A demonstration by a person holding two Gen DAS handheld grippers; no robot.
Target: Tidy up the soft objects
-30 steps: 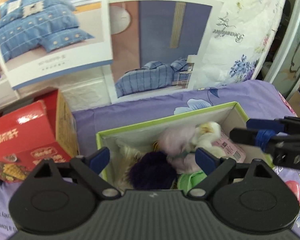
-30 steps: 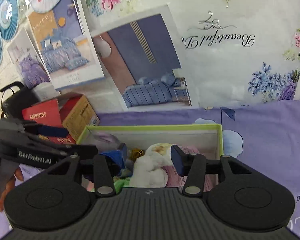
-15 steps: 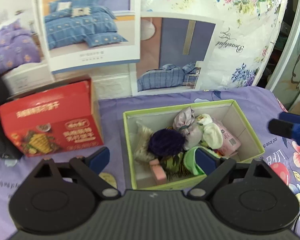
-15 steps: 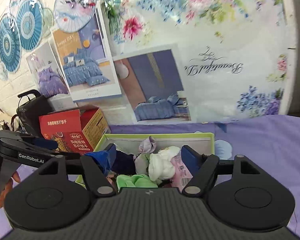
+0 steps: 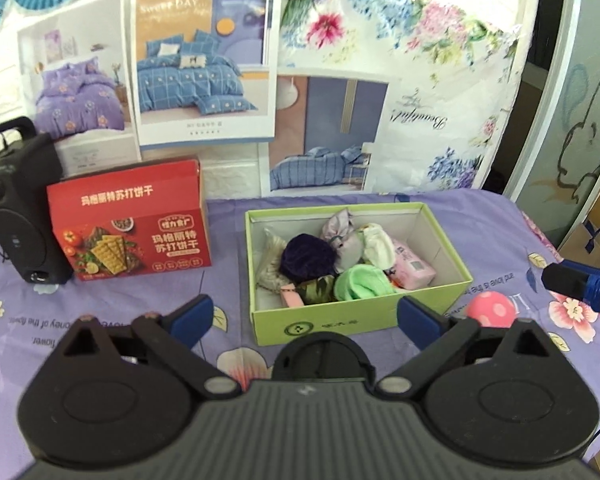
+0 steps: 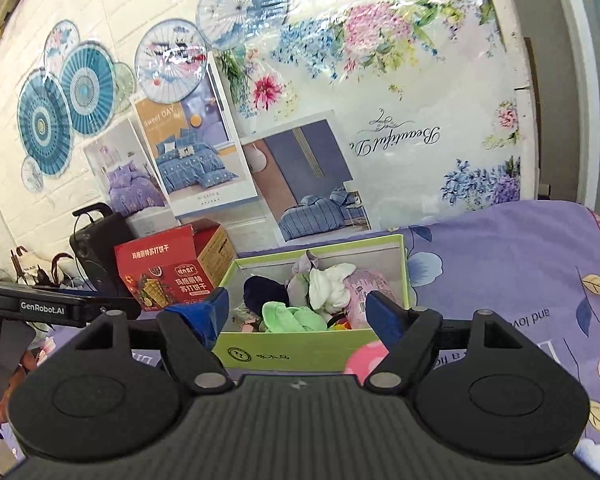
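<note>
The left gripper [image 5: 304,318] hangs above the purple cloth [image 5: 100,308], its blue-padded fingers [image 5: 192,314] spread wide with nothing between them. The right gripper [image 6: 298,312] is likewise spread and empty, held just in front of the green box [image 6: 292,350]; its tip also shows at the right edge of the left view.

The box [image 5: 360,320] sits open on the cloth, directly ahead of both grippers. Soft things are piled inside it: a dark purple ball [image 5: 307,258], a grey pouch [image 5: 342,238], white socks [image 5: 376,246], a pink packet [image 5: 414,266], a green sock [image 5: 364,282] and a camouflage piece [image 5: 318,288] against the near wall. A clear bag [image 5: 270,258] lies along the left wall.

Outside the box, a pink dotted ball [image 5: 492,310] rests on the cloth just beside its near right corner; in the right view this ball [image 6: 364,358] is partly hidden behind the right finger.

To the left of the box stands a red cracker carton [image 5: 136,224], and beyond it a black speaker [image 5: 16,208]. Bedding posters [image 5: 202,72] and paper fans [image 6: 64,100] cover the wall behind.
</note>
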